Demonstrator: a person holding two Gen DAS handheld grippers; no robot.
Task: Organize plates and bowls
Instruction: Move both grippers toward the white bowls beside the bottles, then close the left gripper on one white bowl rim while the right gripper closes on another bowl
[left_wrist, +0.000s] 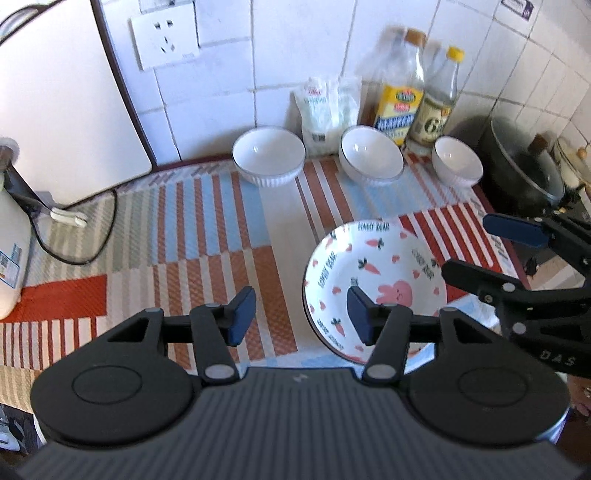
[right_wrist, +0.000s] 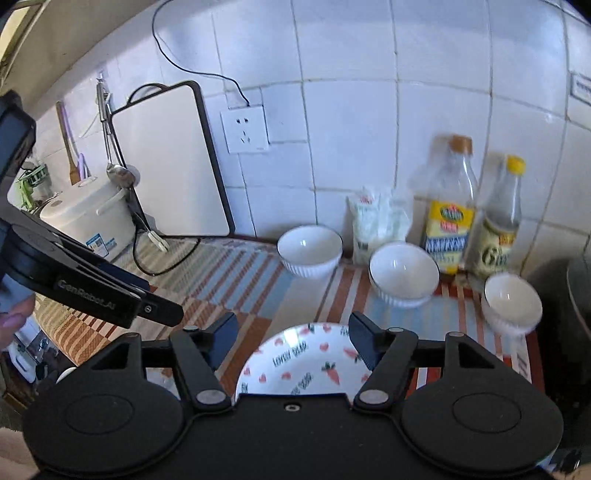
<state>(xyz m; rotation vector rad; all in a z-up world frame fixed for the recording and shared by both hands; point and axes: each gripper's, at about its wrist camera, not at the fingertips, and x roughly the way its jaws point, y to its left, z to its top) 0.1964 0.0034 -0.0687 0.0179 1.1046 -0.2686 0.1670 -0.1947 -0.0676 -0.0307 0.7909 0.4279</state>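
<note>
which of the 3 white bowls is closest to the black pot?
The right-hand white bowl, smallest-looking of the row, right beside the black pot. The middle bowl and left bowl sit further left along the wall.

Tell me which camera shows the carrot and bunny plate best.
The left wrist view: nearly the whole patterned plate shows, bunny included. In the right wrist view, the tool's body hides its near part.
</note>
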